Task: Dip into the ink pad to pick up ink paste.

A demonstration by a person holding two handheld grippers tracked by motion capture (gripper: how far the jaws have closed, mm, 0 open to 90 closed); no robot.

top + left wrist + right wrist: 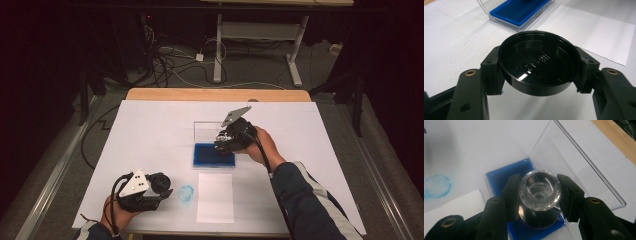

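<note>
The stamp (539, 195) was gripped by the right gripper (539, 197) over the blue ink pad (214, 155) — cap (537, 62) clamped in the left gripper (537, 72) — paper (215, 197) beside the pad not yet stamped.

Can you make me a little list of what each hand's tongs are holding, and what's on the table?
left tongs: shut on the black round cap
right tongs: shut on the clear-topped stamp, over the blue ink pad
ink pad lid: clear, standing open
white paper: lies flat near the pad
blue round mark: on the table cover, beside the paper
</note>
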